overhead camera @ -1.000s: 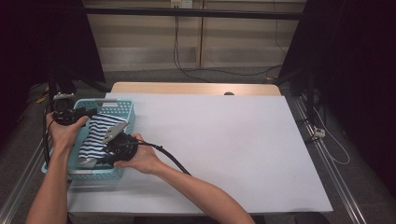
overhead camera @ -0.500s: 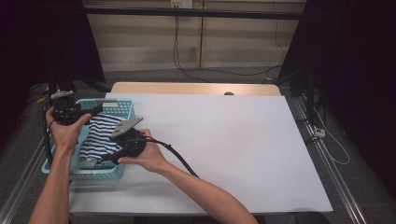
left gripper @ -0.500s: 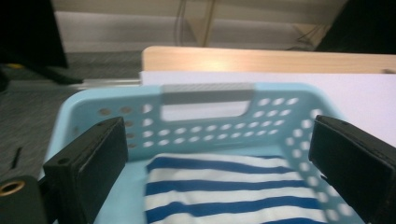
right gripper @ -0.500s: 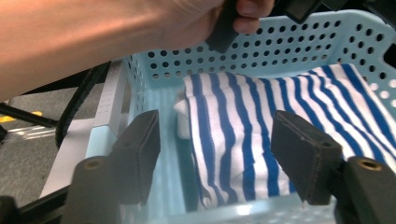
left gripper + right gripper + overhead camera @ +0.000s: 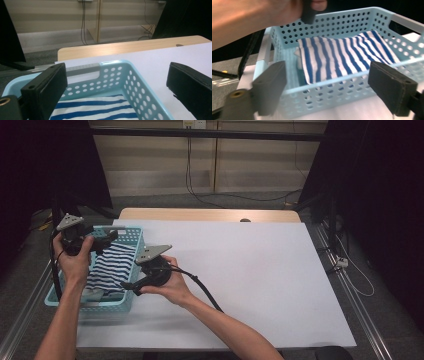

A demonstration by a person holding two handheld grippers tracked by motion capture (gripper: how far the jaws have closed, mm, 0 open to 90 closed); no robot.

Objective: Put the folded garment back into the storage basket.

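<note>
A blue-and-white striped cloth lies folded in a light-blue perforated basket at the table's left edge. My left gripper hovers over the basket's far left corner. Its jaws have just been opening and stand wide apart with nothing between them. In the left gripper view the gripper looks over the basket's rim and the cloth. My right gripper sits just outside the basket's right wall. Its jaws have also been opening, and the gripper is open, facing the basket wall and the cloth without touching them.
The basket stands on a white table sheet that stretches to the right. A wooden table edge runs along the back. Black cables trail from both grippers. Metal rails flank the table. The other hand shows at the top of the right gripper view.
Both grippers have drawn back from the cloth: the left one rose toward the basket's far left corner, and the right one moved right, out over the basket's wall. The cloth stays in the basket.
</note>
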